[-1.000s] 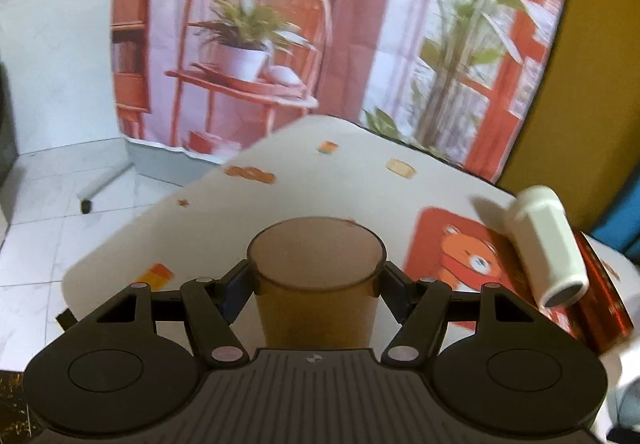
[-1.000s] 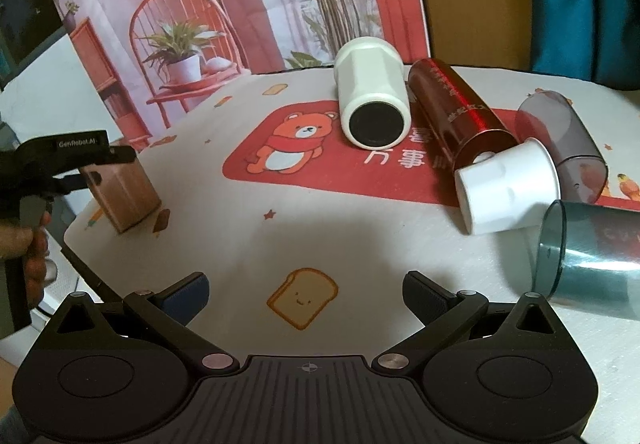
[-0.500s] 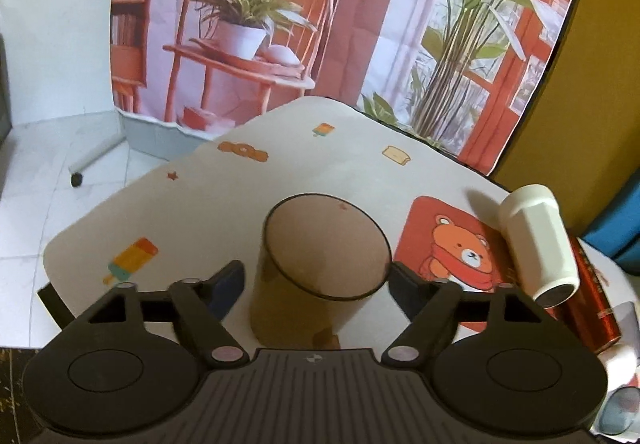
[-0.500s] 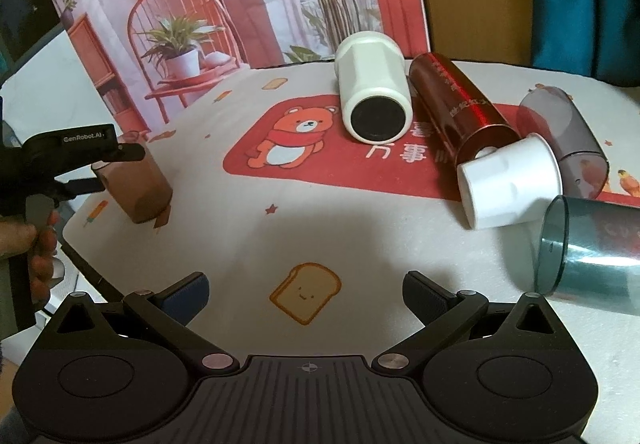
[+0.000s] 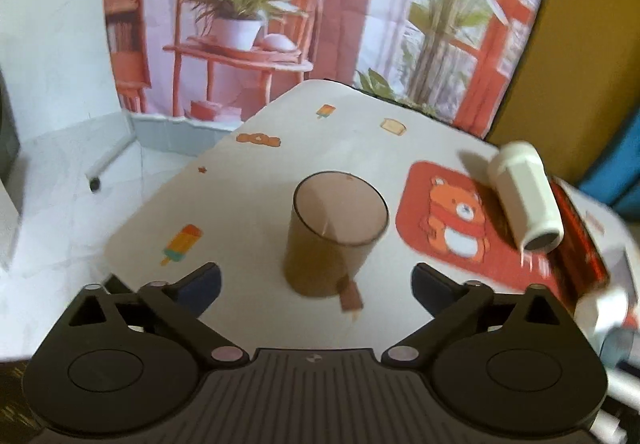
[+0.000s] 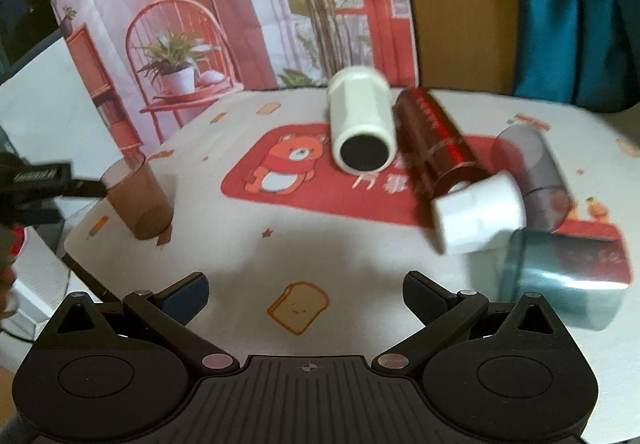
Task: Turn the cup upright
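Note:
A translucent brown cup (image 5: 332, 236) stands upright, mouth up, near the table's left corner; it also shows in the right wrist view (image 6: 138, 201). My left gripper (image 5: 316, 278) is open and empty, drawn back just short of the cup, fingers apart on either side. My right gripper (image 6: 306, 292) is open and empty above a toast picture (image 6: 298, 307). Lying on their sides are a white cup (image 6: 362, 123), a dark red cup (image 6: 434, 141), a smaller white cup (image 6: 478, 211), a grey cup (image 6: 532, 171) and a teal cup (image 6: 568, 278).
The table (image 6: 340, 244) has a white cloth with a red bear mat (image 6: 288, 171). A printed backdrop (image 5: 280, 23) hangs behind. The table's edge is close to the left of the brown cup, with tiled floor (image 5: 60, 171) below. The left gripper's body shows in the right wrist view (image 6: 36, 179).
My left gripper let go of the brown cup, opened wide and drew back; the cup now stands free on the table. The right gripper shifted slightly.

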A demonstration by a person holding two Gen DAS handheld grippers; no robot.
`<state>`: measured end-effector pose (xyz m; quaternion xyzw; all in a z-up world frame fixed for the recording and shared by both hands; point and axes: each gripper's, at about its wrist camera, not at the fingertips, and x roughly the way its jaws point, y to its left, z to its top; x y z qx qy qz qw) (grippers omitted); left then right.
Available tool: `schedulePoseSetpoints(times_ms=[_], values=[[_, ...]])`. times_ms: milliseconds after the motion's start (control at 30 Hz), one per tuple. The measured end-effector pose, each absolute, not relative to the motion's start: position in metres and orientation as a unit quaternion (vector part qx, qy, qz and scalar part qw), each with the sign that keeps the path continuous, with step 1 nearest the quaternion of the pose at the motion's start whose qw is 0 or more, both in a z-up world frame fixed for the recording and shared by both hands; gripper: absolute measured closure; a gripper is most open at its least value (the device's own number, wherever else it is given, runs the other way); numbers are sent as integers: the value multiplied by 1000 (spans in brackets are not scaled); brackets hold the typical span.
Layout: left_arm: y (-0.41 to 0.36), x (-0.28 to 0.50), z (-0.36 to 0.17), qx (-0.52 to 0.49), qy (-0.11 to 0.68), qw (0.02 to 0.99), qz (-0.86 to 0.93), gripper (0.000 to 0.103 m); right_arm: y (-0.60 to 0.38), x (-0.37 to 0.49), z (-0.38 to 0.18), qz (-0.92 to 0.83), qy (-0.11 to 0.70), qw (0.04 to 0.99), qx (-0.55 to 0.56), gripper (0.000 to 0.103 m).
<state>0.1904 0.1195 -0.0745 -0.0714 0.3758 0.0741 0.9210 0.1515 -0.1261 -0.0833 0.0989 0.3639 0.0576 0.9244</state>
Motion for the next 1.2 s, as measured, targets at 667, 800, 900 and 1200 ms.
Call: schedulePoseSetpoints(times_ms=[667, 800, 900, 1200], values=[[86, 42, -35, -40, 365, 929, 44, 0, -156, 44, -24, -13, 326, 940, 103, 0], [85, 24, -33, -44, 362, 930, 43, 0, -152, 27, -15, -27, 313, 946, 76, 0], [87, 21, -33, -56, 362, 929, 41, 0, -151, 23, -15, -37, 309, 948, 66, 0], [80, 22, -37, -37, 367, 929, 43, 0, -152, 28, -24, -39, 319, 944, 70, 0]])
